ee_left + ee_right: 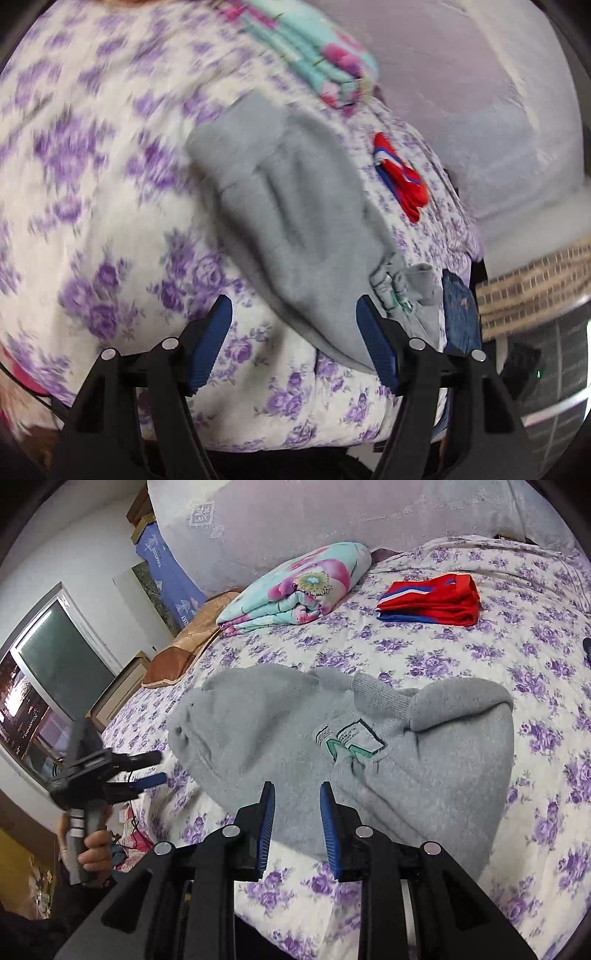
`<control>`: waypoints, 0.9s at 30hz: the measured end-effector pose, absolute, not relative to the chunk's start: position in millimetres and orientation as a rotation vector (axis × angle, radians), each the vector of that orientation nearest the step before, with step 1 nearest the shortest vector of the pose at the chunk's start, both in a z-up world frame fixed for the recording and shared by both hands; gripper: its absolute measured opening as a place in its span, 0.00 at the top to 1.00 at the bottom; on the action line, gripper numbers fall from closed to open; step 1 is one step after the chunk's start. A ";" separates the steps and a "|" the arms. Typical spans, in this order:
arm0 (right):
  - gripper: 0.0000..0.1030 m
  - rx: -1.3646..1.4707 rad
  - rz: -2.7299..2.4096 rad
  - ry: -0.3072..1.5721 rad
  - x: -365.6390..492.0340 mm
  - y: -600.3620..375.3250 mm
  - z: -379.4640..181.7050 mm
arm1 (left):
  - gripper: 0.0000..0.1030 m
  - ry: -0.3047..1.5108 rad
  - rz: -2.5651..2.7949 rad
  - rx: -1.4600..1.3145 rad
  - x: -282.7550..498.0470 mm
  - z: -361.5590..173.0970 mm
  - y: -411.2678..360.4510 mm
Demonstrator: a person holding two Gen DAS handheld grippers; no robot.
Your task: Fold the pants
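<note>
While the grey sweatpants [343,746] lie in a folded heap on the purple-flowered bedspread [480,657], the right gripper [297,827] hovers at their near edge with its jaws parted and nothing between them; the fabric begins just ahead of the blue pads [266,827], and a small green and black printed emblem [351,744] sits a little further ahead, slightly right of the gap. Far beyond the jaws lie folded red shorts with blue and white stripes [432,600] to the right and a folded floral blanket in teal and pink [295,587] to the left. Well off to the left of the right jaws, the left gripper [155,768] is held over the bed edge, clear of the pants. In its own blurred view, the left gripper [295,343] has its jaws wide apart and empty, with the grey sweatpants [295,214] stretching ahead between them and passing over toward the right finger [376,343]. A dark blue garment [460,314] lies just outside that right finger.
</note>
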State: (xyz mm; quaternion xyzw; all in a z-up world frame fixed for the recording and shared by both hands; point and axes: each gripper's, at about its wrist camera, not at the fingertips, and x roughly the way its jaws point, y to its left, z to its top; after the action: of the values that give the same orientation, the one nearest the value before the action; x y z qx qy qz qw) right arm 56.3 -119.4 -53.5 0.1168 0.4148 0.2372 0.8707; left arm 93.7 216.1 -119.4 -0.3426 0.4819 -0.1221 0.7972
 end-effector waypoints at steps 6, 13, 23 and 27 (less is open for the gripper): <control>0.75 0.240 0.486 0.839 38.6 -126.3 -47.8 | 0.35 1.042 -0.227 -0.756 110.7 -142.8 213.4; 0.75 0.248 0.441 0.891 28.6 -135.6 -62.6 | 0.70 1.004 -0.238 -0.701 176.8 -155.0 198.8; 0.74 0.235 0.574 1.017 124.2 -80.1 -64.7 | 0.76 0.807 -0.268 -0.441 143.8 -90.8 166.9; 0.76 0.189 0.538 1.159 194.7 -27.1 -99.1 | 0.76 0.823 -0.268 -0.442 145.6 -96.0 172.3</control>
State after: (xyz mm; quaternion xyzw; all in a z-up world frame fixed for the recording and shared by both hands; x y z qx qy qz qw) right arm 194.7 -27.1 -99.1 0.0879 0.5402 0.2506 0.7985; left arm 145.6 172.3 -96.0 -0.2126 0.3953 -0.1286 0.8843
